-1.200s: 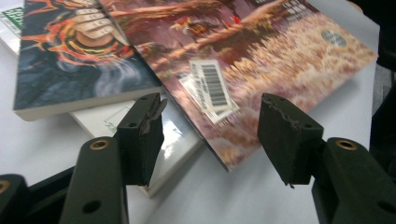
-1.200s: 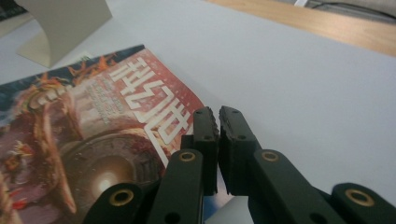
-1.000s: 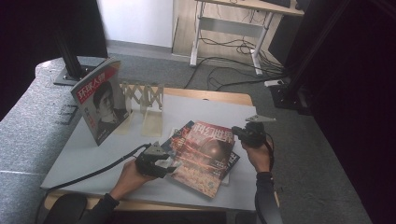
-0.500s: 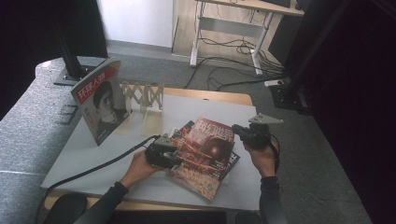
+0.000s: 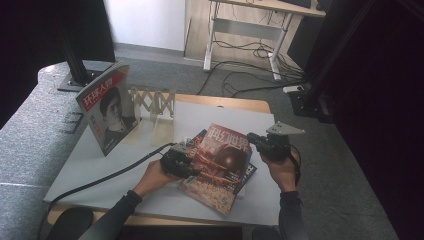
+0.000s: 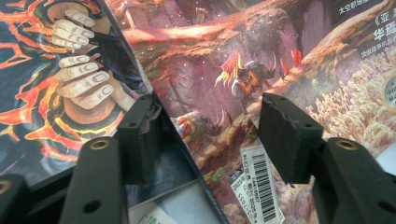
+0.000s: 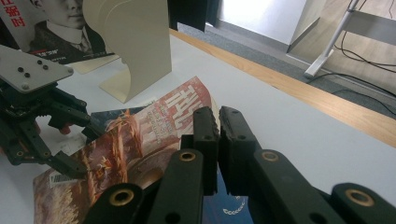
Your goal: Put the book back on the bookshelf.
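Note:
A red illustrated magazine tops a small stack in the middle of the white table, its right side lifted. My right gripper is shut on that right edge; in the right gripper view the jaws meet at the cover's corner. My left gripper hovers over the stack's left side. Its jaws have just been closing and stand half apart, straddling the red magazine's edge without pressing it. A dark magazine with lava-lit hands lies beneath. The left gripper also appears by the barcode corner.
A portrait magazine stands upright at the back left beside a cream folding rack. A cream bookend stands behind the stack. A blue magazine lies under the pile. The left gripper's cable trails across the table.
My left gripper slid right onto the stack's left edge and its jaws narrowed. My right gripper rose a little, lifting the red magazine's right side.

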Available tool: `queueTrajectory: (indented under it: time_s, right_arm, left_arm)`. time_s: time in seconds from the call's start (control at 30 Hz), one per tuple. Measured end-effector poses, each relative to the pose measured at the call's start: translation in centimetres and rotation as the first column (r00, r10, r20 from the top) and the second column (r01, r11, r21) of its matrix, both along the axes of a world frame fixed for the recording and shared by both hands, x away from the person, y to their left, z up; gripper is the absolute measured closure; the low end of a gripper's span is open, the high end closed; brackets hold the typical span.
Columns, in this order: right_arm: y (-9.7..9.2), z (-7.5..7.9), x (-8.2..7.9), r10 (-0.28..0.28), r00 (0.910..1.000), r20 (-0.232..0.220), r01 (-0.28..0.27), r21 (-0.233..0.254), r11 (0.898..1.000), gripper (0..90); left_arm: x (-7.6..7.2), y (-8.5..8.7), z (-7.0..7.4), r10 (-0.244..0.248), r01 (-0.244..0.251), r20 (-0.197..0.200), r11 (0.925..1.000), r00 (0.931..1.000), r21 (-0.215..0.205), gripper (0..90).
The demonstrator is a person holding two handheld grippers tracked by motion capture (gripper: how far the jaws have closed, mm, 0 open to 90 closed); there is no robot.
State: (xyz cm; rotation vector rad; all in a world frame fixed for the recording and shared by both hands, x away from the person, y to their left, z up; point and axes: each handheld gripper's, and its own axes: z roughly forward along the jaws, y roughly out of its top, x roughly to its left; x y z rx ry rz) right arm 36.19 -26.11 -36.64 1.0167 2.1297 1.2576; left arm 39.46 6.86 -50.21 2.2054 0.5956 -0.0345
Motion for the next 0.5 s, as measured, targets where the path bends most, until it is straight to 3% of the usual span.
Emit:
queueTrajectory:
  time_s: [0.07,0.17,0.4,0.5]
  right_arm:
    - [0.0,0.1,0.0,0.004,1.0,0.002,-0.004,0.002,1.0,84.5]
    - [0.0,0.2,-0.1,0.01,0.9999,0.007,-0.01,0.011,1.0,84.5]
    - [0.1,0.3,-0.3,0.007,0.9998,0.016,-0.007,0.009,1.0,84.7]
    - [0.1,0.4,-0.4,0.009,0.9998,0.02,-0.009,0.003,1.0,86.0]
  left_arm:
    - [0.0,0.2,0.2,-0.003,0.003,-0.006,1.0,1.0,0.0,49.1]
    - [-0.2,0.4,0.5,-0.001,0.001,0.015,1.0,0.9999,0.006,55.2]
    - [-0.9,0.8,1.0,-0.027,0.028,0.036,0.999,0.999,-0.035,71.4]
    - [-1.4,0.7,1.1,-0.029,0.031,0.058,0.9992,0.9979,-0.027,75.9]
